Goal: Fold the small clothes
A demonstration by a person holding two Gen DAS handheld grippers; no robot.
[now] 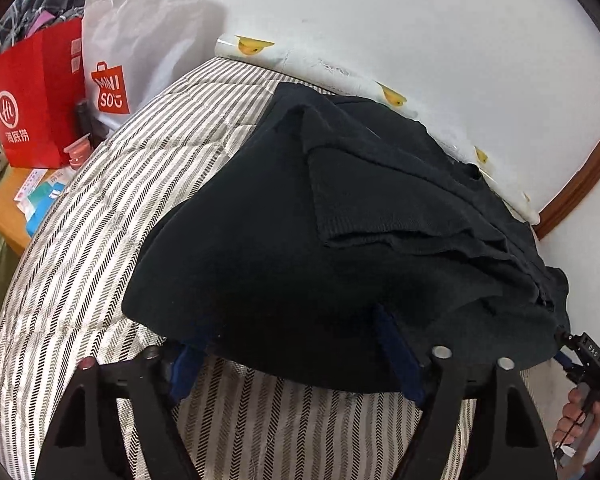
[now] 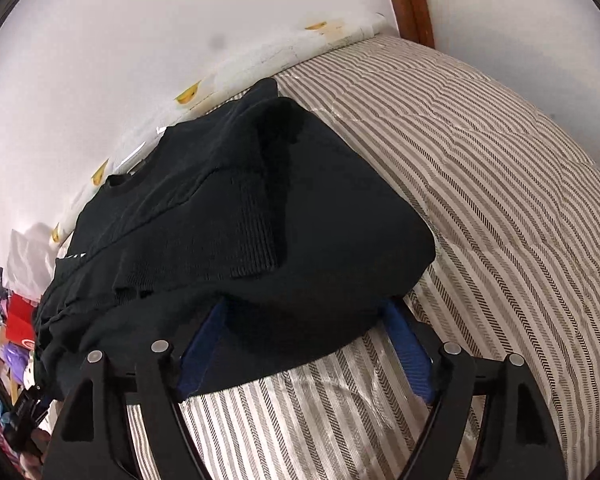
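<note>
A black knit sweater lies on a striped quilt, its sleeves folded over the body. My left gripper is open, and its blue fingers reach under the sweater's near hem, which drapes over them. In the right wrist view the same sweater lies on the quilt. My right gripper is open too, with its blue fingers under the hem at the other corner. The fingertips of both are hidden by the cloth. The right gripper also shows at the left view's right edge.
A white wall runs along the far side of the bed, with a white duck-print sheet at its foot. A red paper bag and a white Miniso bag stand at the left on a wooden table.
</note>
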